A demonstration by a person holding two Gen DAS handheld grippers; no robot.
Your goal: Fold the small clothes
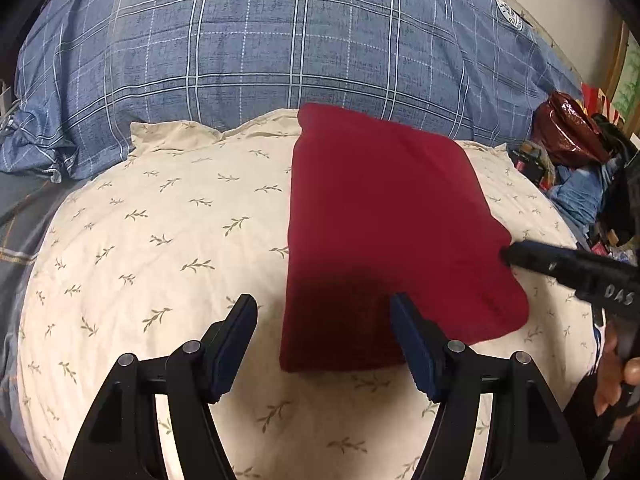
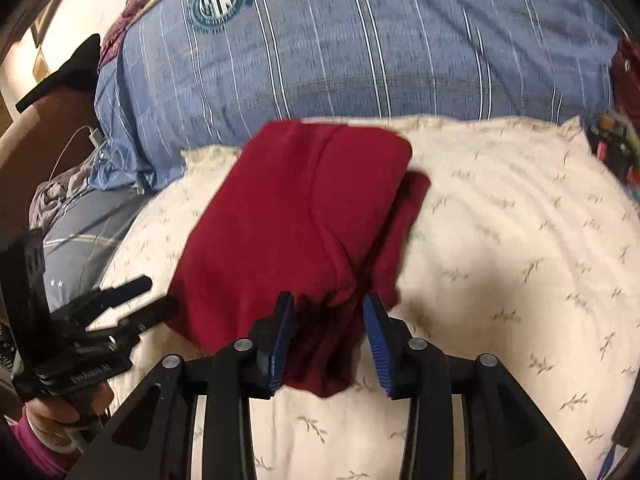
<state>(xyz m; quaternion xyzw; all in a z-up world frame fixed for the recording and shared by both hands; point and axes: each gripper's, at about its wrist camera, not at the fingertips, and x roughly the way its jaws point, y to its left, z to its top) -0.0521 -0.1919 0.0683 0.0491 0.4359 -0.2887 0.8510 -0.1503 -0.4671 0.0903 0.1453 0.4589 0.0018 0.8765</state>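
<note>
A dark red folded garment (image 1: 384,232) lies flat on a cream leaf-print pillow (image 1: 160,240). My left gripper (image 1: 323,306) hangs open over the garment's near left corner: one finger is above the cloth, the other above bare pillow, and it grips nothing. It also shows at the left of the right wrist view, as the left gripper (image 2: 152,296). My right gripper (image 2: 329,300) straddles a bunched edge of the garment (image 2: 296,216); the cloth touches the left pad, while a gap shows at the right pad. From the left wrist view, the right gripper (image 1: 516,254) meets the garment's right edge.
A blue plaid quilt (image 1: 280,48) is heaped behind the pillow. A shiny red bag (image 1: 568,128) and mixed clutter sit at the right. A white charger and cable (image 2: 94,136) lie at the left. A person's hand (image 2: 52,412) holds the left gripper's handle.
</note>
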